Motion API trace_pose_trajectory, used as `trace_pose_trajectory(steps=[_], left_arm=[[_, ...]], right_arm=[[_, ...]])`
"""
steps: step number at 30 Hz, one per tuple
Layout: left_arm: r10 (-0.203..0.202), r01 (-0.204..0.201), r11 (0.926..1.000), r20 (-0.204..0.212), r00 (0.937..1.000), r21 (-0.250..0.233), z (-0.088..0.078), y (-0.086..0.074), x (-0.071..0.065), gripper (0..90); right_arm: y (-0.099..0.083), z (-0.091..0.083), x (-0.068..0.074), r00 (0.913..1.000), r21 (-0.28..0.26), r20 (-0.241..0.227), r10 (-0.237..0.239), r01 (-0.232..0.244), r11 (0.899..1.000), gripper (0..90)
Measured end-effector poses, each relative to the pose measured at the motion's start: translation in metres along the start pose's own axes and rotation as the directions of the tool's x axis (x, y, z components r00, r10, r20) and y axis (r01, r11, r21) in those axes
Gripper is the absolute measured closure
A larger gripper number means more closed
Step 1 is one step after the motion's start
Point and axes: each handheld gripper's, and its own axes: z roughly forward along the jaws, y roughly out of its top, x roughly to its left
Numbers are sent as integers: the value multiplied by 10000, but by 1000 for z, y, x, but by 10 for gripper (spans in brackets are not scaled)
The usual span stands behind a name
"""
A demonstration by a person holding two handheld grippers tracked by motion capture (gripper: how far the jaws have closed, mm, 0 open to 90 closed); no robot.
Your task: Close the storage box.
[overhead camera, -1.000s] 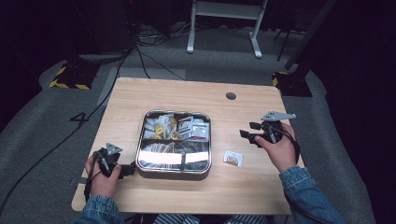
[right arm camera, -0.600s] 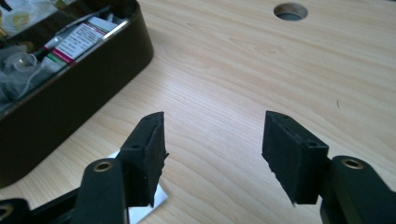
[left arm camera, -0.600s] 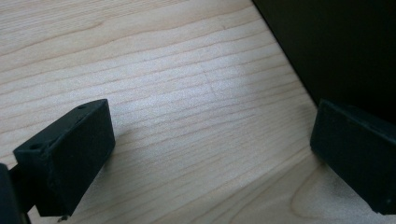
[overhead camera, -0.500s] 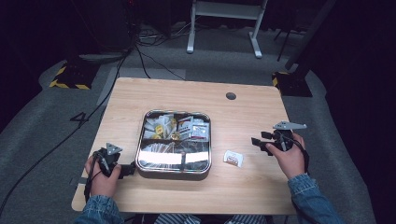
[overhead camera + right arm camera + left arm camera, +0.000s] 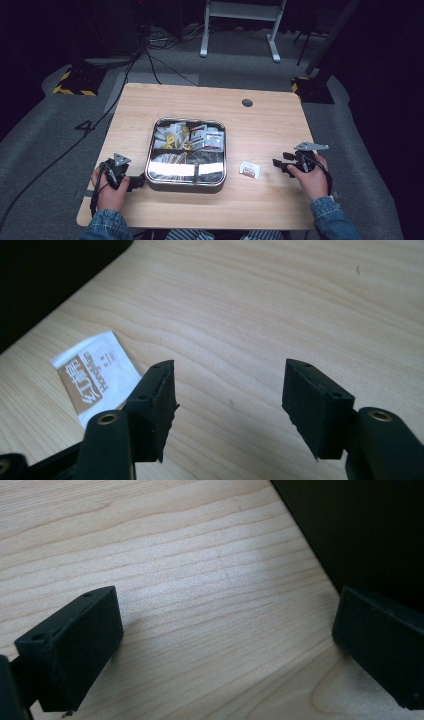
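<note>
Sachet [image 5: 95, 377] lettering legible beside wide, empty right gripper [image 5: 227, 400]; left gripper [image 5: 225, 650] likewise wide.

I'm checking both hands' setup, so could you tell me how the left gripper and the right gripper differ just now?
The left gripper sits against the metal tray; the right gripper stands apart from it, aimed at the loose sachet. In its own view, the right gripper's jaws have the sachet lying just outside them; the left's have bare table between. Both are open, holding nothing.

We see the tin [image 5: 186, 181] mid-table [image 5: 260, 210], packets [image 5: 187, 136] in its far compartments, and 1 sachet [image 5: 249, 169] lying just right of it.
</note>
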Motion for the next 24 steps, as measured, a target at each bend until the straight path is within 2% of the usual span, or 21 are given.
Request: trace_pose_trajectory(steps=[9, 12, 13, 14, 24], left_arm=[[-19, 19, 10000, 1, 10000, -15, 0, 0, 0, 1], [-13, 13, 10000, 2, 10000, -12, 0, 0, 0, 1], [-19, 19, 10000, 1, 10000, -17, 0, 0, 0, 1], [-14, 14, 10000, 3, 10000, -13, 0, 0, 0, 1], [-45, 46, 10000, 28, 10000, -21, 1, 1, 0, 1]], right_arm=[[-24, 11, -4, 9984, 311, 233, -520, 512, 9982, 332], [-28, 13, -4, 9961, 122, 358, -805, 801, 9967, 278], [-29, 14, -4, 9939, 141, 432, -1011, 1006, 9948, 234], [-30, 17, -4, 9925, 72, 603, -1062, 1060, 9943, 139], [-30, 18, -4, 9930, 74, 559, -1040, 1038, 9946, 131]])
